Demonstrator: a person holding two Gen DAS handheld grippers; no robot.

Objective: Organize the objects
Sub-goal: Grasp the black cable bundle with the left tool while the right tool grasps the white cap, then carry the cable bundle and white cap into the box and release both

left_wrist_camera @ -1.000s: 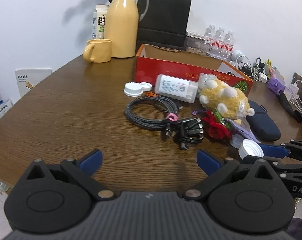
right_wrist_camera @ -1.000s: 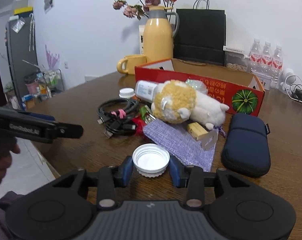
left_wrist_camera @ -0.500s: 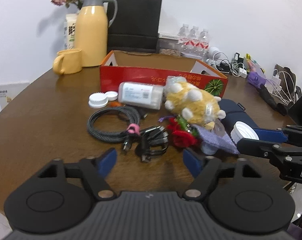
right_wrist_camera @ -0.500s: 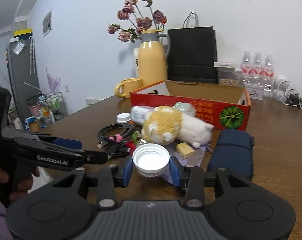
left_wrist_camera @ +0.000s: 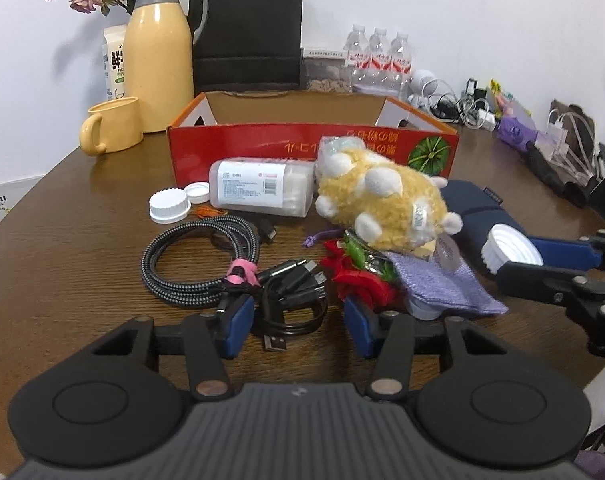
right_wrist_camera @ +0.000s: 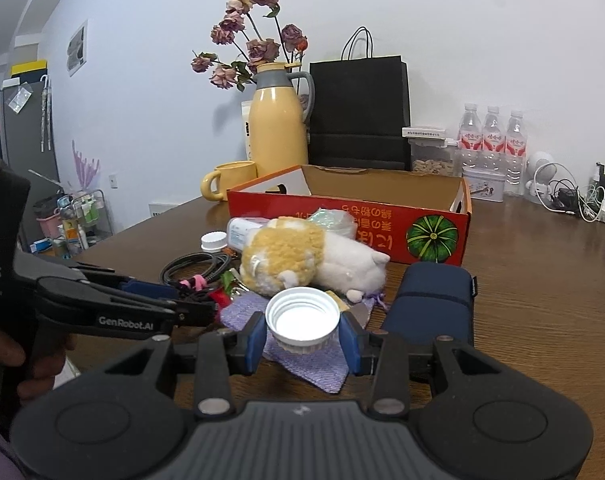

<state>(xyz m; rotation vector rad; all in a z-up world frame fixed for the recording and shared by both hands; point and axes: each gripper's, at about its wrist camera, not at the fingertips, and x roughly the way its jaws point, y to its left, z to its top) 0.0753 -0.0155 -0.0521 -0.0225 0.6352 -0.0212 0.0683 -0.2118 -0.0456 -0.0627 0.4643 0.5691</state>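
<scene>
Our right gripper [right_wrist_camera: 302, 338] clamps the white bottle cap [right_wrist_camera: 302, 318] above the purple knitted cloth [right_wrist_camera: 314, 364]. Our left gripper [left_wrist_camera: 298, 322] has its jaws closing around the black USB cable bundle [left_wrist_camera: 292, 300]; the pads probably do not touch it yet. We center all loose plugs first, then carry both toward the red cardboard box [left_wrist_camera: 310, 152].

At the far edge of your tabletop [left_wrist_camera: 54, 264] stands a yellow thermos jug [left_wrist_camera: 158, 56] with a grey collar, a yellow mug [left_wrist_camera: 110, 130] just beside it toward the left edge. Behind the jug you have dried flowers [right_wrist_camera: 254, 48] and a milk carton [left_wrist_camera: 113, 60]. A black paper bag [left_wrist_camera: 248, 32] leans at the wall. Toward the far right corner sit three water bottles [left_wrist_camera: 378, 56], a clear container of nuts [right_wrist_camera: 428, 158], and tangled chargers and cables [left_wrist_camera: 462, 108].
</scene>
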